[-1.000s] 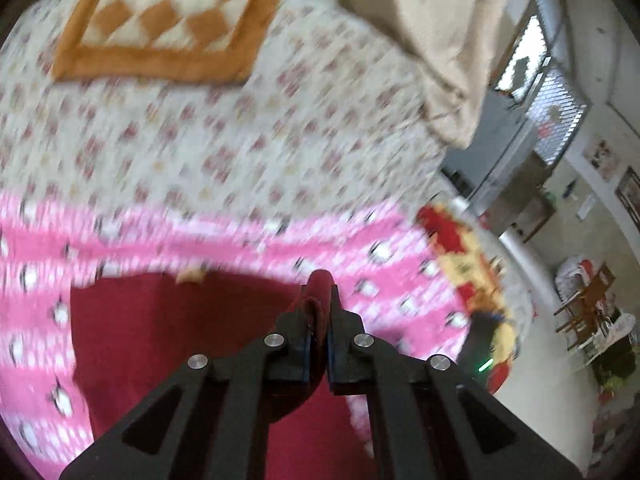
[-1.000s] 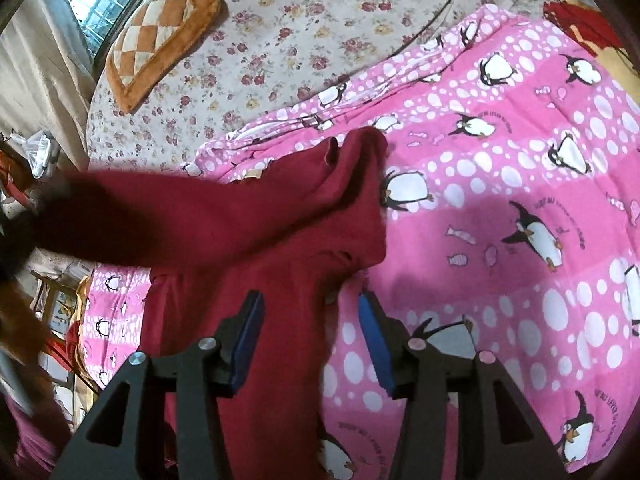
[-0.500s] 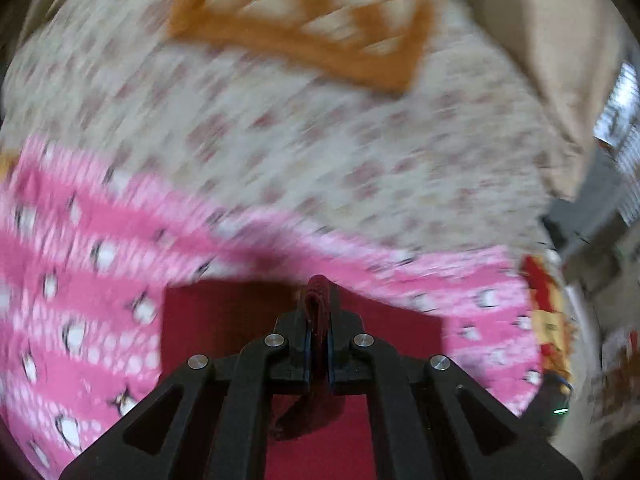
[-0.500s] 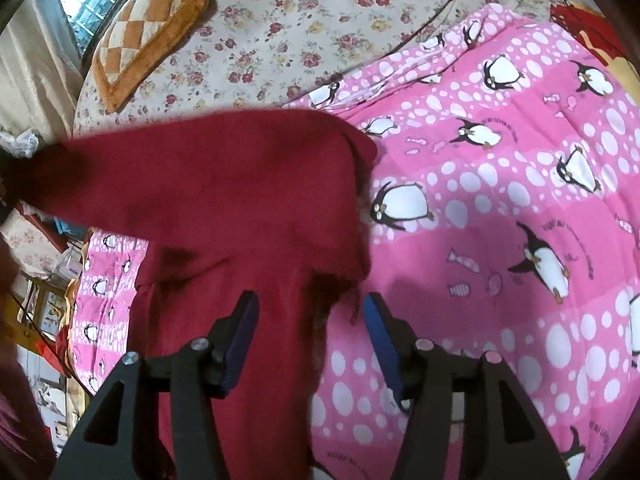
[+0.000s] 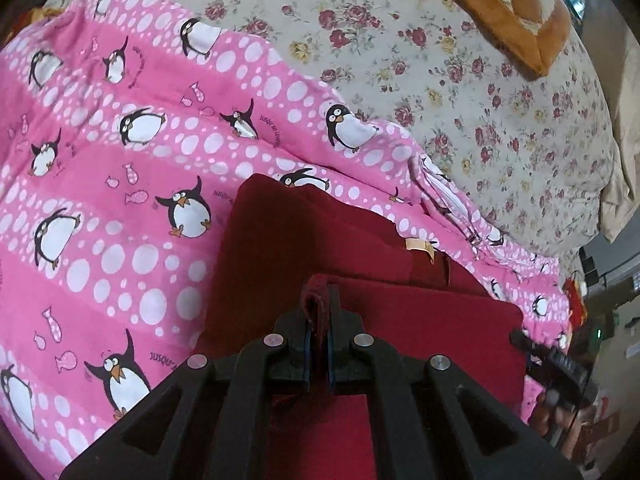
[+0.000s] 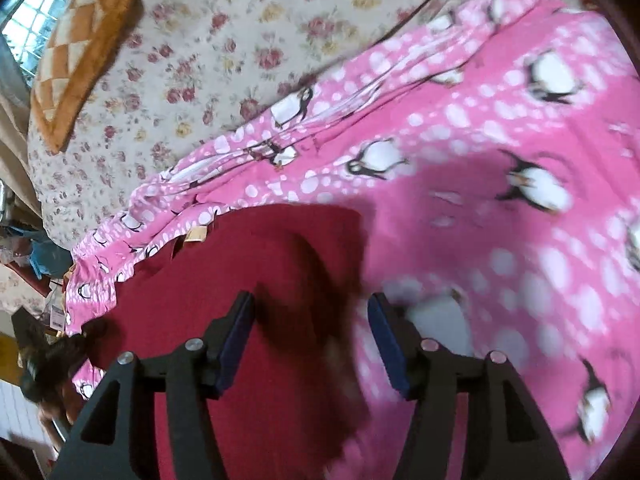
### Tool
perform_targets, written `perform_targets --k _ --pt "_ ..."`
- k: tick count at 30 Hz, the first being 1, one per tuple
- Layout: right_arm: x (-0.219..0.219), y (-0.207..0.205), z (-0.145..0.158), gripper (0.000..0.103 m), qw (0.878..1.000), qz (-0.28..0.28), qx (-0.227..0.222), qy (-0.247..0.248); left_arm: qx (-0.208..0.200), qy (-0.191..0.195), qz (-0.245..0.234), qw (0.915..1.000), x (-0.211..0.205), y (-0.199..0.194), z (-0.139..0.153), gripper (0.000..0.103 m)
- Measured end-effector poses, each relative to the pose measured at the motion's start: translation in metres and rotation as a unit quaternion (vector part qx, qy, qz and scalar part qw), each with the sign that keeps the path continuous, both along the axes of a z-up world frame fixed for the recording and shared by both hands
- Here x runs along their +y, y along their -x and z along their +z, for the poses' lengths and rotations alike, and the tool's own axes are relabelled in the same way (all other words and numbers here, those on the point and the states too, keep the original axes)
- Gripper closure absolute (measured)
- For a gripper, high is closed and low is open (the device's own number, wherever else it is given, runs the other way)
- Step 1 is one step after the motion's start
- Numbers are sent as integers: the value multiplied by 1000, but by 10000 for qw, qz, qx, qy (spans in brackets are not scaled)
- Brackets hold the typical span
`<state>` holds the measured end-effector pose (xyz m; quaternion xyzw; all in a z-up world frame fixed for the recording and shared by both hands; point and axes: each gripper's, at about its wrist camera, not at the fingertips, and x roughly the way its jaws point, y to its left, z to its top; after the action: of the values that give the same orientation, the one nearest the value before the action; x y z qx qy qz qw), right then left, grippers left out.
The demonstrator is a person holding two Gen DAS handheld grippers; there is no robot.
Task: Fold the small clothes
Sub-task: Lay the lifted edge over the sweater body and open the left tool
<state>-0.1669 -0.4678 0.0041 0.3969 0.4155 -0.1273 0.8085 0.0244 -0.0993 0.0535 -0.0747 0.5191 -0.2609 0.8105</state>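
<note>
Both fingers of the left gripper (image 5: 319, 322) pinch the red garment's (image 5: 280, 240) edge; right gripper (image 6: 310, 340) gapes above it.

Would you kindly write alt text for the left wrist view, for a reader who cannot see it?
The left gripper is shut on a fold of the dark red garment, which lies on a pink penguin blanket. Beyond it are a floral bedsheet and an orange checked cushion.
</note>
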Motion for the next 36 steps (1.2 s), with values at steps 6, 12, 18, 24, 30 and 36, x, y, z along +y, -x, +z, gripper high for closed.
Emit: perform_targets --k 6,12,18,24,30,36 --pt "-13 -13 5 77 9992 104 -382 51 -68 44 -9 10000 -9 -9 -2 103" --pt "-24 -1 -12 70 9995 -237 -195 -65 -99 -260 -23 9996 -20 -13 -15 103" --pt "0 33 16 52 9992 -55 -290 266 -144 -234 168 9995 -13 -15 -15 103" --pt "34 34 3 83 9944 628 212 822 -125 -358 210 9991 -12 -11 -23 102" --pt "33 50 4 87 9907 429 391 1229 -506 -758 225 9956 -18 -1 -17 100" --pt "35 55 39 67 9902 95 26 1393 -892 -1019 263 9904 -22 6 -8 100"
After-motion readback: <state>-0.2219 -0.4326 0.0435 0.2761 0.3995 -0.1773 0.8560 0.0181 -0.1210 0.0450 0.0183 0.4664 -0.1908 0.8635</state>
